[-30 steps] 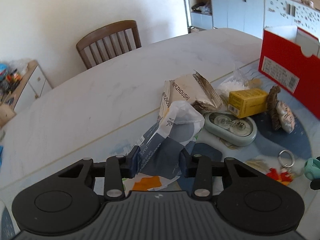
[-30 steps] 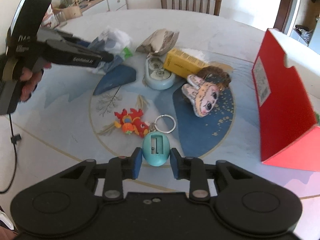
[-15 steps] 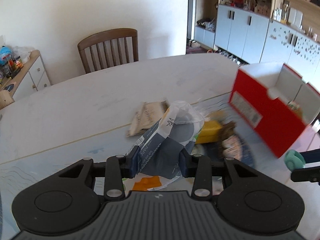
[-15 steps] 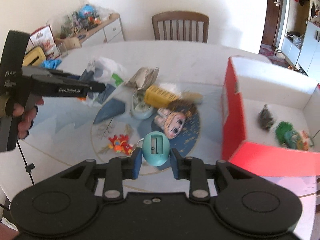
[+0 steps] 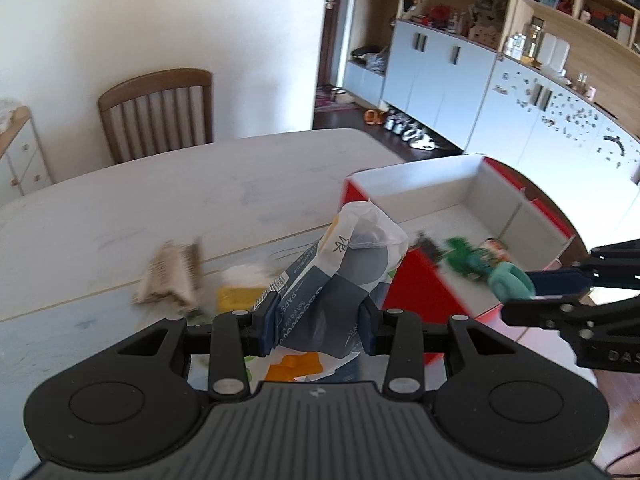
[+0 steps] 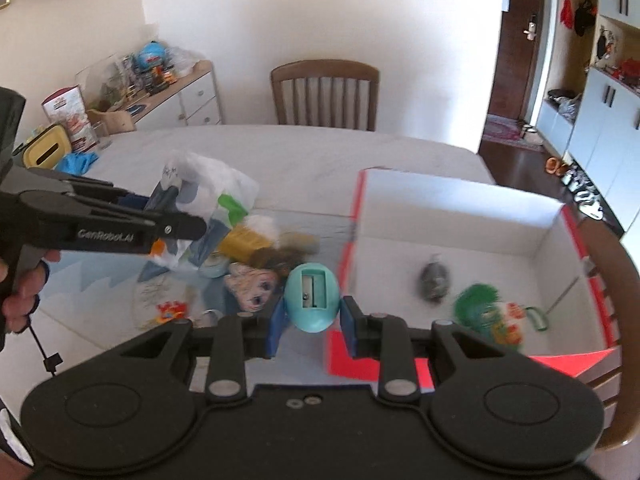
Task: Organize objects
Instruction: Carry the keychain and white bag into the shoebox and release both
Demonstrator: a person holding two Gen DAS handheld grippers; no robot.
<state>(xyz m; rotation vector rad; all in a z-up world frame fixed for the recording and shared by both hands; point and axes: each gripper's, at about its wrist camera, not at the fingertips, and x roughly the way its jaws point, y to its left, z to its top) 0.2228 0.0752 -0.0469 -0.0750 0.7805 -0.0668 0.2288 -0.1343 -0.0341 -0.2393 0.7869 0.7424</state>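
Pinching both loads, you hold each clear of the table [image 5: 168,208]. Left gripper [image 5: 318,322]: pads closed on a crumpled paper packet [image 5: 340,280], its long axis running away from the fingers, up and far. Right gripper [image 6: 312,326]: closed on a teal egg-shaped sharpener [image 6: 312,298], slot facing the camera. The red box [image 6: 472,220] lies right of both loads, open top up, a few small toys already inside. The sharpener hangs just beside the box's near-left corner; your right hand looks nearer. Remaining clutter sits left on the table.
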